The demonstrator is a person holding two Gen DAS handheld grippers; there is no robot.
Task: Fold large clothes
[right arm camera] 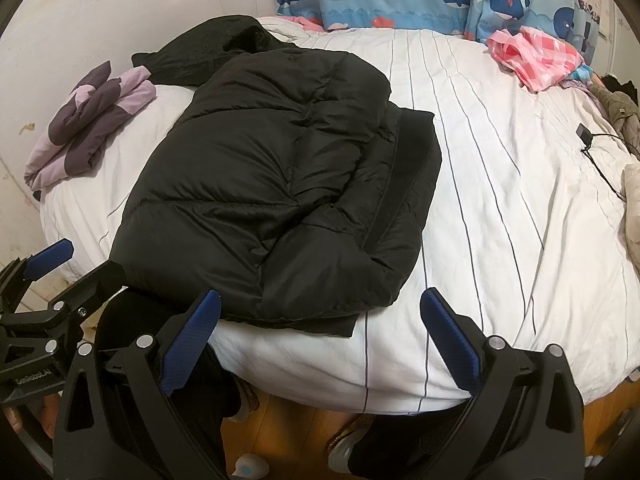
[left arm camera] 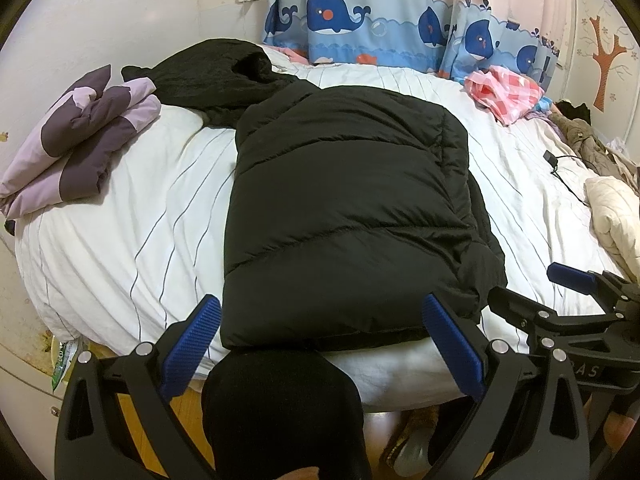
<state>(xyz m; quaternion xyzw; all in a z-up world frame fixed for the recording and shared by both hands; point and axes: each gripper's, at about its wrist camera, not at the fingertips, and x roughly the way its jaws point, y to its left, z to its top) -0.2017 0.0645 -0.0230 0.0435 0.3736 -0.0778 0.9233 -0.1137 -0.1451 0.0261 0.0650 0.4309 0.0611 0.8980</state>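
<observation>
Both the left tool (left arm camera: 322, 322) and the right tool (right arm camera: 320, 320) are held wide open and empty at the bed's near edge. The black puffer jacket (left arm camera: 344, 208) is laid folded on the striped white bed (right arm camera: 500, 168), just ahead of them.

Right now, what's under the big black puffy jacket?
The white striped bed sheet lies under the black puffy jacket, showing all round it. Anything else beneath is covered.

Bed (right arm camera: 500, 200) with striped white cover.
Black puffer jacket (right arm camera: 260, 184) lies centred; purple folded garment (right arm camera: 88, 128) left, pink cloth (right arm camera: 536, 56) far right.
</observation>
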